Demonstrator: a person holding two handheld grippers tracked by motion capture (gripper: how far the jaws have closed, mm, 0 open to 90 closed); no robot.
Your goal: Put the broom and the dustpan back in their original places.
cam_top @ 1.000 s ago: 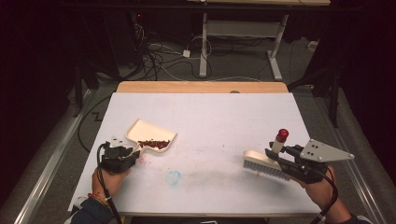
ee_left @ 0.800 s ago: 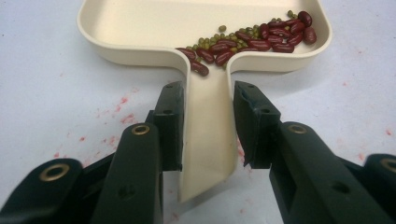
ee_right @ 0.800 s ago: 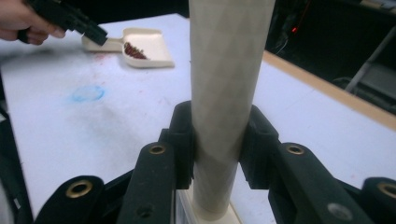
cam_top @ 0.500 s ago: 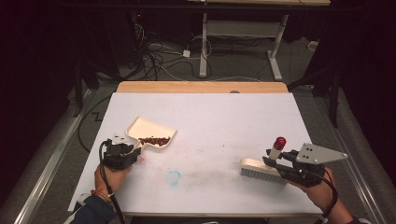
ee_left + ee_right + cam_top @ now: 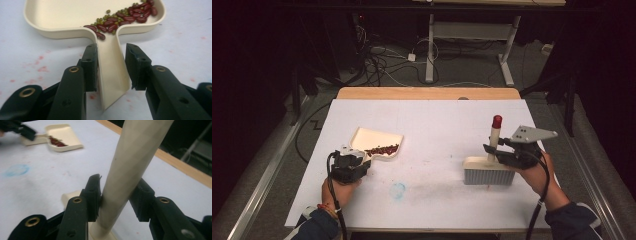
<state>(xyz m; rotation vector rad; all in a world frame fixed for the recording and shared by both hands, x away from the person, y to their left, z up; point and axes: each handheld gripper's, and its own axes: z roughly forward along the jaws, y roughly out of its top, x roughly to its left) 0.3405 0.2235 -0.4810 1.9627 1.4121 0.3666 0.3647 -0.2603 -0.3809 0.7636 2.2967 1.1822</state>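
Observation:
A cream dustpan (image 5: pixel 377 139) lies at the left of the white table (image 5: pixel 437 115) and holds red and green beans (image 5: pixel 120 20). My left gripper (image 5: pixel 363 159) is shut on the dustpan handle (image 5: pixel 111 65), a pad on each side. At the right a brush (image 5: pixel 489 176) stands on its grey bristles. Its cream, red-tipped brush handle (image 5: pixel 130 162) rises upright. My right gripper (image 5: pixel 116 192) has this handle between its jaws. The jaws have just been opening, and both pads still lie against it.
A blue smudge (image 5: pixel 398 190) and faint reddish stains mark the table between my hands. A wooden strip (image 5: pixel 427 93) runs along the far edge. Beyond it are cables and desk legs (image 5: pixel 430 55) on the floor.
My right hand moved left and a little away from me with the brush. The brush went from leaning to standing upright on its bristles. The left hand and dustpan stayed put.

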